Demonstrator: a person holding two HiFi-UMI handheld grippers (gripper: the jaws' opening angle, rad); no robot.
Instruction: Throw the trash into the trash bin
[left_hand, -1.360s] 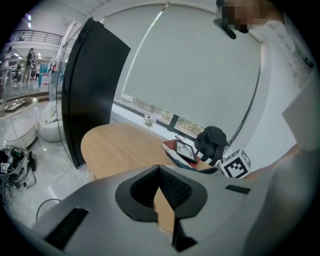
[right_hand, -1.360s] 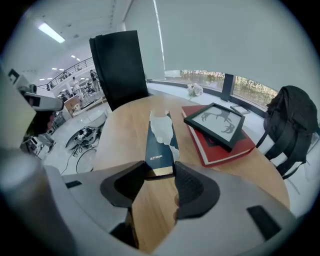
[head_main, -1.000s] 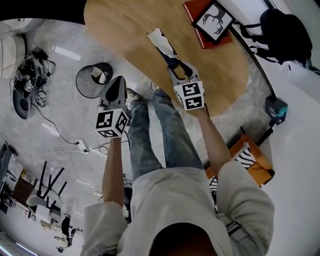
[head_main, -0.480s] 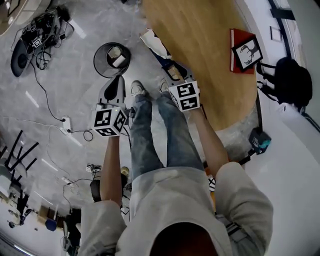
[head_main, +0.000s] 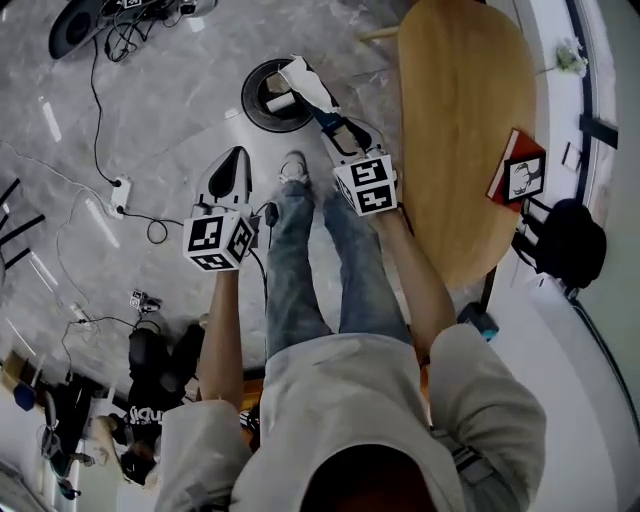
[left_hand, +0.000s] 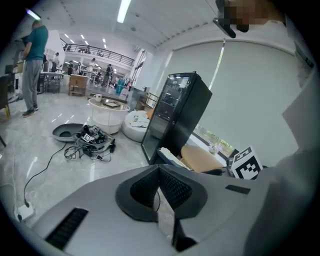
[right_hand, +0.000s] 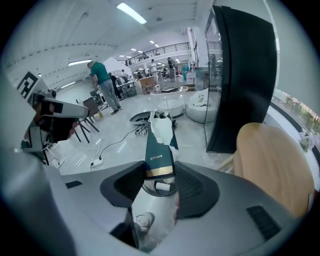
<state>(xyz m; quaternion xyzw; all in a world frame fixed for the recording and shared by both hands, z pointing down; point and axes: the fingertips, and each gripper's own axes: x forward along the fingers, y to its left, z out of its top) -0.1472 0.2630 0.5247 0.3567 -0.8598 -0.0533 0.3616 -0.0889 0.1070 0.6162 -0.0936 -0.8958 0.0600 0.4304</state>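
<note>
- Carrying the trash to the bin appears to be the step in hand, with release not yet made.
- Right gripper (head_main: 338, 126): jaws part-way apart and pinching the lower end of a torn packet (head_main: 308, 88). The packet is dark with a gold band, and its ragged white top points away from the person.
- Trash bin (head_main: 251, 106): round, black, standing on the marble floor beyond the person's feet, with pale litter already inside. In the head view the packet's free end overlaps the bin's mouth.
- Left gripper (head_main: 236, 160): jaws pressed together with nothing between them, held beside the right gripper and clear of the bin.
- Method, as a judgement: bring the whole packet over the middle of the opening, tip it downward, lower it near the rim, then spread the jaws.
- Risk, as a judgement: the packet looks light and long, so it may drift, bridge the rim or cling to a pad if dropped from high up.
- Wooden table (head_main: 462, 140): near the right arm, so allow it room.
</note>
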